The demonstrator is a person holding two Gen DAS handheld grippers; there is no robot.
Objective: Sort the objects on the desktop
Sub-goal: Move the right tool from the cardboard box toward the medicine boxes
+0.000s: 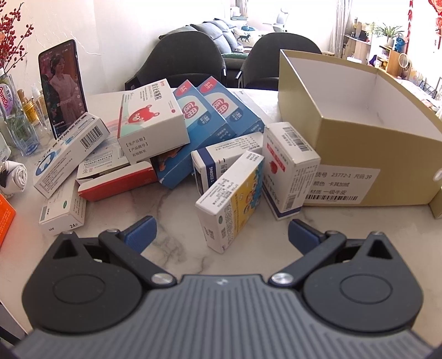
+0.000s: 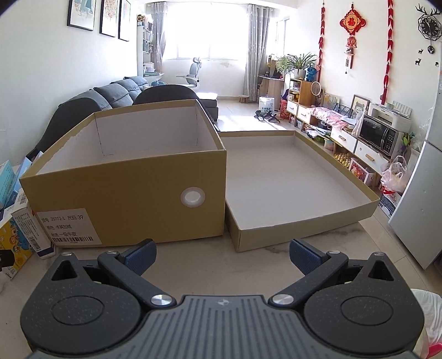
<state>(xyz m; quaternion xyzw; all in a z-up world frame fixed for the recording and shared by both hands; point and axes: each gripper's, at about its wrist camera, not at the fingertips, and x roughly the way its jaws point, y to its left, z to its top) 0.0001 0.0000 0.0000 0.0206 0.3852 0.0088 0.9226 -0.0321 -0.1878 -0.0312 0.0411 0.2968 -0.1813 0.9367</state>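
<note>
A wide curtained window (image 2: pixel 205 36) at the far end floods the room with daylight, washing out the pale tiled floor (image 2: pixel 243 116) below it. A white high-backed office chair (image 2: pixel 193 72) stands just in front of that window. Along the white wall left of the window runs a grey fabric sofa (image 2: pixel 121 92), with three black-framed pictures (image 2: pixel 100 18) hung above it. Right of the window, potted green plants (image 2: pixel 297 62) top a wooden shelf unit (image 2: pixel 302 88), and red knotted ornaments (image 2: pixel 352 23) hang on the wall near a black geometric clock (image 2: pixel 429 25).
</note>
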